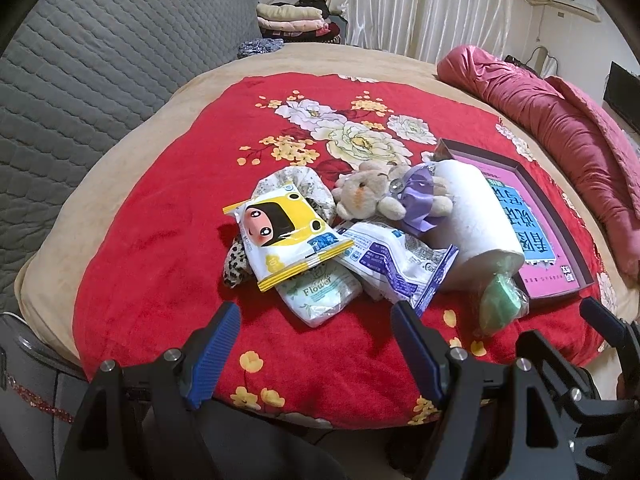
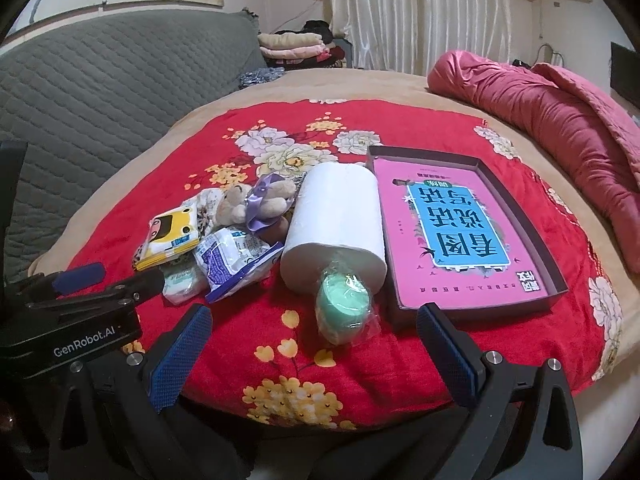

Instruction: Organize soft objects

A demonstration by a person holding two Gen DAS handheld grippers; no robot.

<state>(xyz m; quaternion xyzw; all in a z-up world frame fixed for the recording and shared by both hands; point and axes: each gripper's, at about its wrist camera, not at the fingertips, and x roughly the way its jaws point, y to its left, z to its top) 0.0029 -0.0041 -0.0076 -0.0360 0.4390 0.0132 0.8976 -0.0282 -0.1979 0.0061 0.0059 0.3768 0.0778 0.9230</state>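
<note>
Even, fairly bright indoor light fills both views, with only soft, short shadows beside the toilet roll (image 2: 334,216) and packets. The far curtains (image 1: 424,4) glare pale and washed out. Strong fisheye bending curves the bed's red blanket (image 1: 160,216), dark vignetting fills the corners, and focus is slightly soft throughout.

Black tool (image 1: 316,336) (blue ribbed pads (image 1: 218,340))
</note>
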